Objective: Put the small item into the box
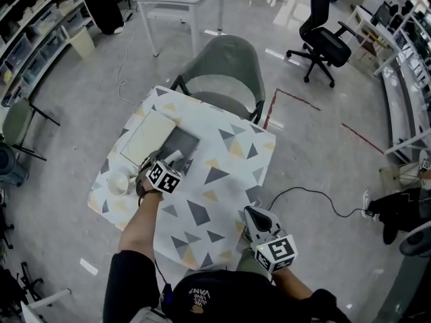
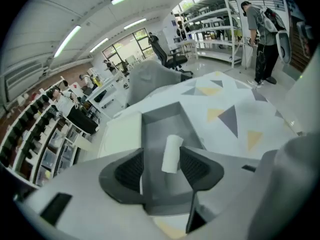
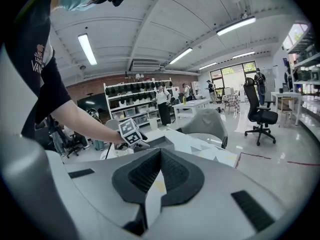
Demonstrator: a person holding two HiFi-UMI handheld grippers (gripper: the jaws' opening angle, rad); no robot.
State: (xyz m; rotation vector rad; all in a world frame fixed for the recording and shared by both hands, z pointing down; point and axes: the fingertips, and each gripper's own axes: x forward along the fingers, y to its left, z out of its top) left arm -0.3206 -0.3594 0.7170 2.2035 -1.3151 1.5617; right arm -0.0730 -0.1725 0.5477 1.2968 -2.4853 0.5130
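Note:
A small white roll (image 2: 172,153) lies on the floor of the open grey box (image 2: 156,118), seen between my left gripper's jaws. The left gripper (image 2: 162,169) hangs over the box, pointing steeply down, jaws wide open and pressing on nothing. In the head view this gripper (image 1: 175,159) sits over the near end of the box (image 1: 185,142) at the table's left side. My right gripper (image 1: 252,215) stays at the table's near right edge, away from the box; its jaws (image 3: 159,156) are shut with nothing between them.
The box's pale lid (image 1: 148,137) lies flat to the left of the box. A white cup (image 1: 118,184) stands near the table's left corner. A grey chair (image 1: 225,66) is pushed in at the far side of the patterned table (image 1: 215,180). A cable (image 1: 303,194) runs over the floor at right.

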